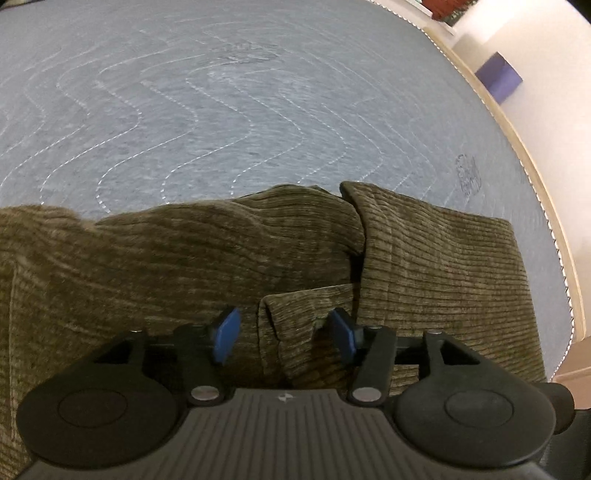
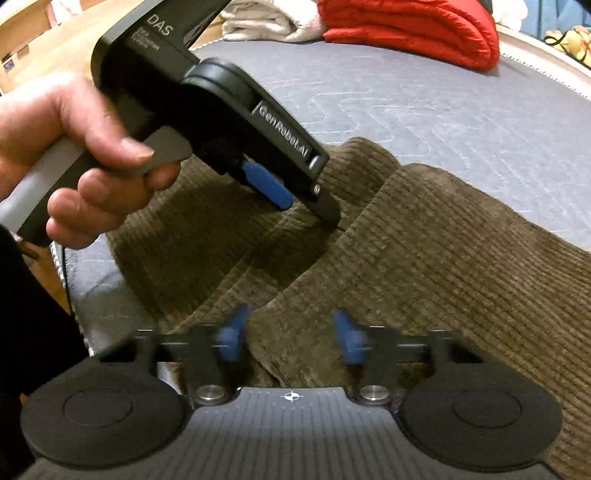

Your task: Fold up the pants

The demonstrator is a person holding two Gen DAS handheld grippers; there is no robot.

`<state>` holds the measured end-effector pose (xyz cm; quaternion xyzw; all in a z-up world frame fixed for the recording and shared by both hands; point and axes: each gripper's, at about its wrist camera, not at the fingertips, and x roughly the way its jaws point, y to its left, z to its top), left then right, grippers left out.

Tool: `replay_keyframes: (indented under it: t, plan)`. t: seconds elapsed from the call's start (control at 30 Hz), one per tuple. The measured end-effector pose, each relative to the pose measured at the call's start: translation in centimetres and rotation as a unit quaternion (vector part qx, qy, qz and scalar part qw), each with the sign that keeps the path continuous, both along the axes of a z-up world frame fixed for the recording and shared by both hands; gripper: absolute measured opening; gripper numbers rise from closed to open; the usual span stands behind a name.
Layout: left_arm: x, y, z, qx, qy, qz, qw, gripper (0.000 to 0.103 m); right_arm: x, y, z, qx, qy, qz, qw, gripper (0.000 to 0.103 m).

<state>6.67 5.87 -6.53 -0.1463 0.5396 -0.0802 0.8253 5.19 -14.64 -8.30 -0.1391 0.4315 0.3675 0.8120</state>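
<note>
Olive-brown corduroy pants (image 1: 184, 251) lie on a grey quilted pad (image 1: 221, 110); they also fill the right wrist view (image 2: 443, 258). My left gripper (image 1: 284, 336) is open, its blue pads (image 1: 227, 334) either side of a raised fold of the cloth, not closed on it. In the right wrist view the left gripper (image 2: 295, 201) shows from outside, held by a hand (image 2: 74, 147), tips down on the pants. My right gripper (image 2: 291, 336) is open with a fold edge of the pants between its blurred blue pads (image 2: 231, 338).
A red folded garment (image 2: 413, 29) and a white one (image 2: 266, 18) lie at the pad's far edge. The pad's stitched edge (image 1: 517, 155) and wooden rim run along the right. A purple box (image 1: 498, 77) stands beyond it.
</note>
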Motion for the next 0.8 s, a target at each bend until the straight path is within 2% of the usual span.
replay_keyframes:
  t: [0.03, 0.1, 0.2, 0.27, 0.3, 0.33, 0.43, 0.5, 0.6, 0.67, 0.8]
  plan:
    - [0.2, -0.3, -0.1, 0.004, -0.001, -0.003, 1.0, 0.061, 0.1, 0.4, 0.0, 0.007, 0.005, 0.003, 1.0, 0.025]
    - [0.3, -0.5, -0.2, 0.011, -0.003, -0.008, 0.9999, 0.062, -0.1, 0.4, 0.3, 0.019, 0.011, 0.011, 1.0, 0.012]
    - [0.4, -0.7, -0.3, 0.015, -0.004, -0.009, 0.9998, 0.062, -1.0, 0.3, 1.6, 0.021, -0.01, 0.023, 0.999, 0.011]
    - [0.4, -0.7, -0.3, 0.016, -0.005, -0.01, 0.9998, 0.061, -0.9, -0.4, 3.2, 0.043, -0.015, 0.013, 0.999, 0.011]
    - [0.3, -0.7, -0.2, 0.021, -0.007, -0.011, 0.9997, 0.056, -0.6, -1.0, 4.1, 0.058, -0.018, 0.003, 0.998, 0.011]
    - [0.2, -0.8, -0.1, 0.025, -0.01, -0.013, 0.9996, 0.043, -0.3, -1.8, 5.3, 0.077, -0.023, -0.011, 0.997, 0.011]
    - [0.0, -1.2, 0.5, 0.029, -0.024, -0.027, 0.9989, 0.022, 0.7, -4.8, 8.6, 0.148, -0.03, -0.059, 0.987, 0.01]
    - [-0.2, -1.8, 1.4, 0.033, -0.044, -0.043, 0.9976, 0.016, 1.1, -6.9, 10.3, 0.203, -0.031, -0.081, 0.975, 0.01]
    - [-0.4, -1.9, 3.5, 0.02, -0.089, -0.051, 0.9945, 0.015, 1.2, -9.2, 11.9, 0.276, -0.037, -0.097, 0.956, 0.01]
    - [-0.4, -1.4, 5.0, 0.004, -0.121, -0.046, 0.9916, 0.015, 1.0, -9.8, 12.3, 0.305, -0.041, -0.096, 0.947, 0.01]
    - [-0.1, 0.3, 7.0, -0.024, -0.166, -0.01, 0.9859, 0.015, -0.4, -9.6, 12.6, 0.341, -0.059, -0.061, 0.936, 0.01]
